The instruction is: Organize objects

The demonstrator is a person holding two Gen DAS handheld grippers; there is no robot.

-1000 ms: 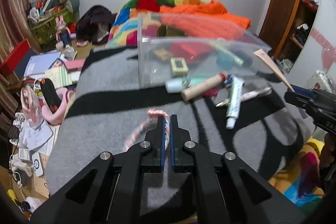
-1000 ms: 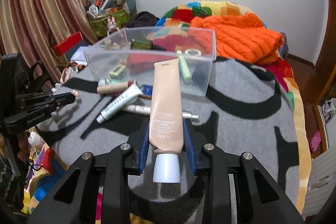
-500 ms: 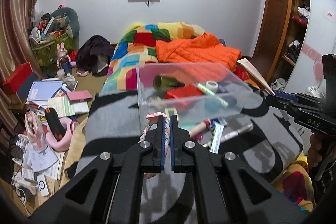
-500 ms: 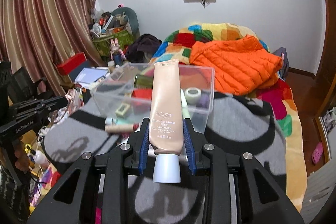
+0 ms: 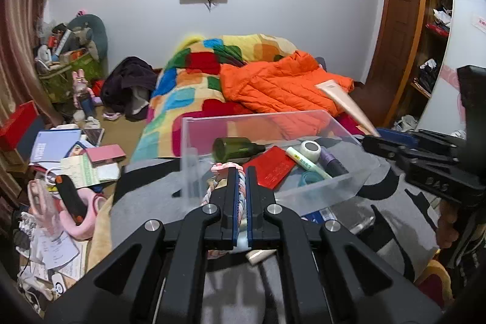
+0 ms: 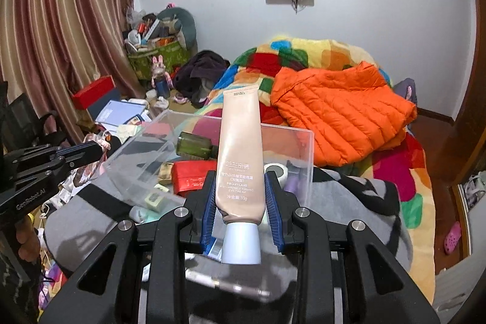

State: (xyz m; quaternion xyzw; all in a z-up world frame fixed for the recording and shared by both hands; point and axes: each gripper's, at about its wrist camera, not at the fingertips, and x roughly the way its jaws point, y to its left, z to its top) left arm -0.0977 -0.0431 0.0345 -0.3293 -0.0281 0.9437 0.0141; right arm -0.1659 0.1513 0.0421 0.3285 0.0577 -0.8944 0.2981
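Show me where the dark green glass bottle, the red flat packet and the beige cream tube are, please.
dark green glass bottle [image 5: 232, 148]: left wrist view, middle of its body.
red flat packet [image 5: 273, 167]: left wrist view, centre of its face.
beige cream tube [image 6: 241, 154]: right wrist view, middle of its body.

Everything placed around the open bin [image 5: 319, 190] on the counter [image 5: 395, 202].

In the bin a bottle [image 5: 234, 148] lies on its side toward the far left corner, a flat packet [image 5: 273, 169] sits just right of it, then a slim stick [image 5: 306, 162], and a tape roll [image 5: 310, 149] at the far right. Left tongs [image 5: 240, 190] stand over the bin's near left edge, clamped on a braided cord [image 5: 226, 167]. Right tongs [image 6: 241, 196] hang at the bin's right near side, gripping a tube [image 6: 240, 160] that points up above the bin. Behind the bin lies the bed [image 5: 194, 87] with a jacket [image 5: 279, 87] on it. Left of the bin, papers [image 5: 54, 148] cover the floor.
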